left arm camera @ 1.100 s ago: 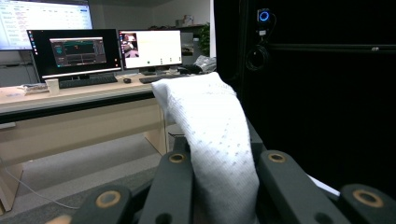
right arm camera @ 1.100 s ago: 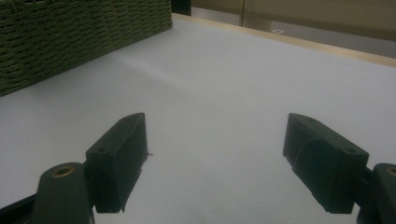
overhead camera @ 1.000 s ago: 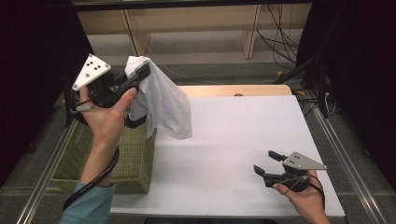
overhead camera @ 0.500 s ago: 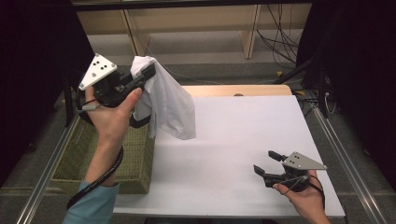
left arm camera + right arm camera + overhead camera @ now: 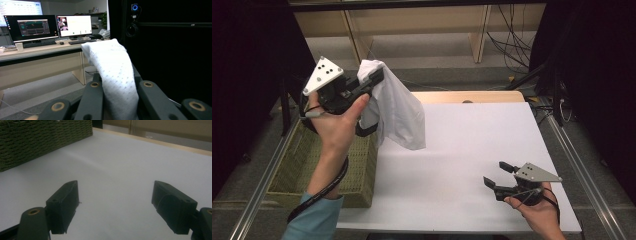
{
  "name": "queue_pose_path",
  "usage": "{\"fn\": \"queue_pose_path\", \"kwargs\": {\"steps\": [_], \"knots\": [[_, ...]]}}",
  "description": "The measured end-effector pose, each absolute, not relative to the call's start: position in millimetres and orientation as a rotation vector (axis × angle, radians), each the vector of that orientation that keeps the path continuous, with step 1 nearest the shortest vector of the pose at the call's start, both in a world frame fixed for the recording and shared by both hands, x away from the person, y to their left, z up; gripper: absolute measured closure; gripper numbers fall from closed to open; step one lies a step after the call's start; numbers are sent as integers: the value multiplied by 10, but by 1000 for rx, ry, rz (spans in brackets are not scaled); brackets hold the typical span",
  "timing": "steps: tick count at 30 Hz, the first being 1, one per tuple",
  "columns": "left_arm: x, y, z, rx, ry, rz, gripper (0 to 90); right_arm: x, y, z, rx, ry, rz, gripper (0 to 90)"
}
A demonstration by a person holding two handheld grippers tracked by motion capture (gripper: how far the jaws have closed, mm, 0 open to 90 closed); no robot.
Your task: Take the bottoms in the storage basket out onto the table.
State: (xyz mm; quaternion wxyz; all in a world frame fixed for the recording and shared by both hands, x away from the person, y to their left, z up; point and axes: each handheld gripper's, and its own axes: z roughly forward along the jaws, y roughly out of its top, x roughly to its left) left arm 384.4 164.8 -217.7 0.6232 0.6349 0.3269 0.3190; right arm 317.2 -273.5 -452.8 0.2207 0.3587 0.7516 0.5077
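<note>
A white cloth (image 5: 397,112) hangs in the air above the table's left edge, pinched at its top. My left gripper (image 5: 374,80) is shut on it, held high and tilted up. In the left gripper view the cloth (image 5: 115,75) sits squeezed between the two black jaws and drapes over them. My right gripper (image 5: 497,175) rests low near the table's front right corner, open, with nothing between its fingers; in the right gripper view its fingers (image 5: 63,205) stand wide apart over bare white table.
A woven green basket (image 5: 357,165) stands at the table's left edge, below the raised hand; it also shows in the right gripper view (image 5: 37,140). The white table (image 5: 472,145) has a wooden strip along its far edge. Desks with monitors (image 5: 50,26) lie beyond.
My left gripper has drifted slightly to the right and up with the cloth hanging from it. The right gripper has stayed in place.
</note>
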Motion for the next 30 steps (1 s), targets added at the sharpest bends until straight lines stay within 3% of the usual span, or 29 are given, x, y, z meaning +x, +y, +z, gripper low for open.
{"fn": "queue_pose_path", "kwargs": {"steps": [30], "knots": [[3866, 1508, -2206, 1465, 735, 704, 802, 3174, -2737, -4528, 990, 2078, 1404, 230]]}}
